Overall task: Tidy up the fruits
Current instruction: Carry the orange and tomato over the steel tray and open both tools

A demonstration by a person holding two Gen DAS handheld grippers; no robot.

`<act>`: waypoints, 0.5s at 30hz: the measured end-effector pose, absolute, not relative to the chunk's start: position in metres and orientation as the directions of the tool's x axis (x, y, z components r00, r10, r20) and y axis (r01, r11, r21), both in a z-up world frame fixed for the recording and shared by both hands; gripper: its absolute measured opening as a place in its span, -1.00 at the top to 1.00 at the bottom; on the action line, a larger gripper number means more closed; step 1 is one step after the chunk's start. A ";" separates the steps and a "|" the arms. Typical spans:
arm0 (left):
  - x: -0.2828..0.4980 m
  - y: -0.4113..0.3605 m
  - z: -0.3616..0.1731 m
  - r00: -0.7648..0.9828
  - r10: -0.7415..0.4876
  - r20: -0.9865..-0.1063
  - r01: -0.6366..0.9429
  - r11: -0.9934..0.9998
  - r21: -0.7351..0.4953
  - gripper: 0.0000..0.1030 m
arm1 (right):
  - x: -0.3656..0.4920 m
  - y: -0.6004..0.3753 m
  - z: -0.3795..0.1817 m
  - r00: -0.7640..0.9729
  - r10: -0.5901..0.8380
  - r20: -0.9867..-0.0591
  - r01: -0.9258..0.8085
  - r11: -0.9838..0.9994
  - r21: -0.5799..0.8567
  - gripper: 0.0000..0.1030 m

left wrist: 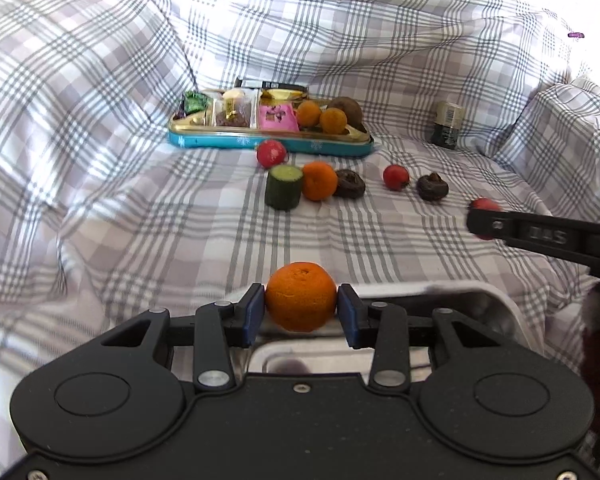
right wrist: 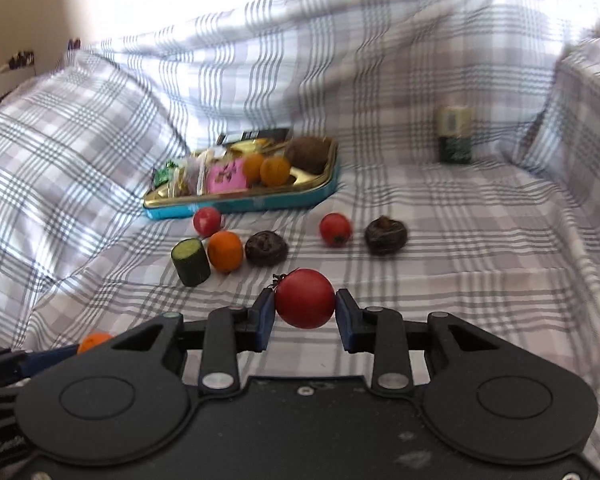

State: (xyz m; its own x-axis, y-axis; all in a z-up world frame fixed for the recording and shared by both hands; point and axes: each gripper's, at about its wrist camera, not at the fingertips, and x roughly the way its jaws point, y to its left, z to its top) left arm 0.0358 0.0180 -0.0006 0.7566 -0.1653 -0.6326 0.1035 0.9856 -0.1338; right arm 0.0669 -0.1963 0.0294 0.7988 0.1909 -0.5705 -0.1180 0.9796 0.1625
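My left gripper point(left wrist: 301, 310) is shut on an orange mandarin point(left wrist: 301, 297) and holds it above the far rim of a metal tray point(left wrist: 496, 312). My right gripper point(right wrist: 305, 310) is shut on a red tomato point(right wrist: 305, 298) above the checked cloth; it shows at the right in the left wrist view point(left wrist: 485, 220). On the cloth lie a cucumber piece point(left wrist: 284, 186), another mandarin point(left wrist: 319, 180), two dark brown fruits point(left wrist: 350, 184) point(left wrist: 432, 186), a second tomato point(left wrist: 396, 177) and a red radish point(left wrist: 271, 153).
A blue tin point(left wrist: 272, 142) at the back holds wrapped snacks, two mandarins point(left wrist: 333, 121) and a brown fruit. A dark jar point(left wrist: 447, 124) stands at the back right. Checked cloth point(left wrist: 100, 120) rises in folds on all sides.
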 end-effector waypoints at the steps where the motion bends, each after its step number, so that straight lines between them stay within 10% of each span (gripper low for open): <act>1: 0.033 0.018 -0.002 0.757 -0.164 -0.632 0.101 0.986 -0.136 0.07 | 0.060 -0.198 0.030 0.805 0.183 -0.564 -0.115 0.981 0.155 0.34; 15: -0.010 0.005 -0.004 0.795 -0.159 -0.586 0.124 0.987 -0.100 0.07 | -0.027 -0.210 0.017 0.824 0.175 -0.539 -0.078 0.977 0.198 0.34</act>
